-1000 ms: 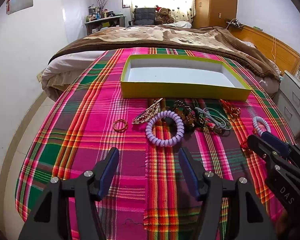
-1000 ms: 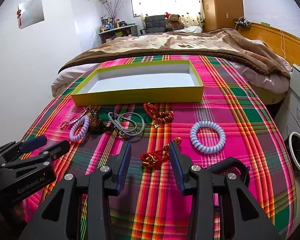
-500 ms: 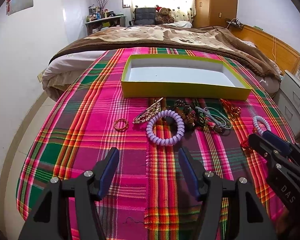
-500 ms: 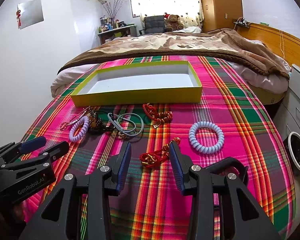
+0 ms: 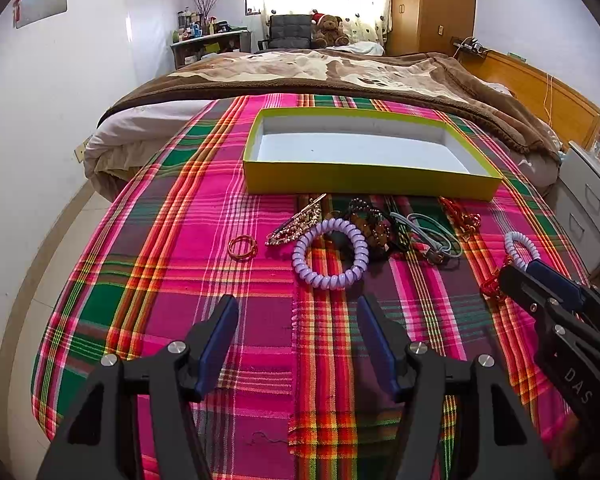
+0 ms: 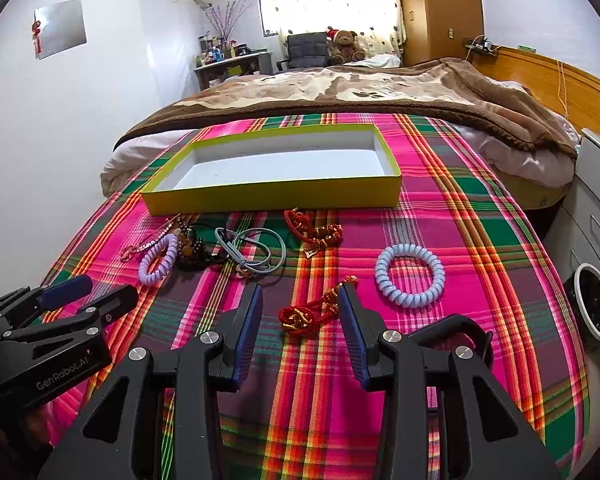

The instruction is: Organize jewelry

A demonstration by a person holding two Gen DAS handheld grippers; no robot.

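Observation:
An empty yellow-green box [image 5: 364,178] [image 6: 276,196] sits on the plaid cloth. In front of it lie a purple coil band [image 5: 331,258] [image 6: 158,258], a gold ring [image 5: 242,247], a rhinestone clip [image 5: 294,224], dark beads [image 5: 374,220], grey cords [image 6: 252,254], a red knot ornament [image 6: 314,230] and a light blue coil band [image 6: 410,276]. My left gripper [image 5: 296,320] is open and empty, just short of the purple band. My right gripper [image 6: 300,308] is open, its jaws on either side of a red knotted cord [image 6: 308,314].
The plaid cloth [image 5: 204,216] covers the foot of a bed with a brown blanket [image 5: 340,72] behind. White drawers [image 6: 596,208] and a bin [image 6: 594,306] stand at the right. A wall runs along the left.
Both grippers have crept slightly forward toward the jewelry. The right gripper's jaws now stand further around the red knotted cord. Nothing has been grasped.

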